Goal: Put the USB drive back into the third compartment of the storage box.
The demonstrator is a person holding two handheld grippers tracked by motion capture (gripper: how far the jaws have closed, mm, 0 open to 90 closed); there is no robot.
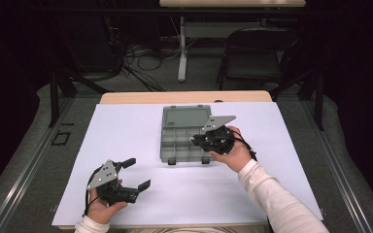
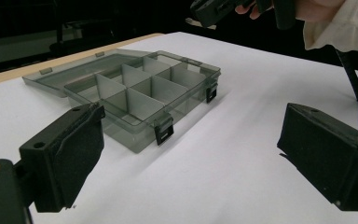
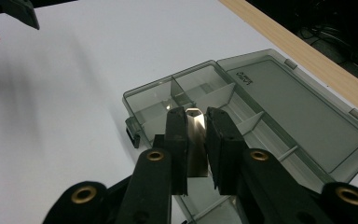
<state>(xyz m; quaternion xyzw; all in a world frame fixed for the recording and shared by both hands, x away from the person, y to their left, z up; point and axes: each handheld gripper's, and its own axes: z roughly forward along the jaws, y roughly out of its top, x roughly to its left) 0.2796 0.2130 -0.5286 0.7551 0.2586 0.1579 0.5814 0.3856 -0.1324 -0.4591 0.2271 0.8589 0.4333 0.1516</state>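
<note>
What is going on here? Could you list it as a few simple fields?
Held piece: translucent divider, pinched upright in the right gripper
Box: clear compartment box, lid open and lying flat behind it
Right gripper place: over the box's right side
Left gripper: open, holding nothing, near the table's front edge
Surface: white table

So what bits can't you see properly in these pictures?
- Shiny metal piece in the right gripper: right gripper view, black jaws cover its sides.
- Open grey see-through plastic compartment box: high view, the right gripper and hand hide its right cells.
- Moulded lettering on the box lid: too small.
</note>
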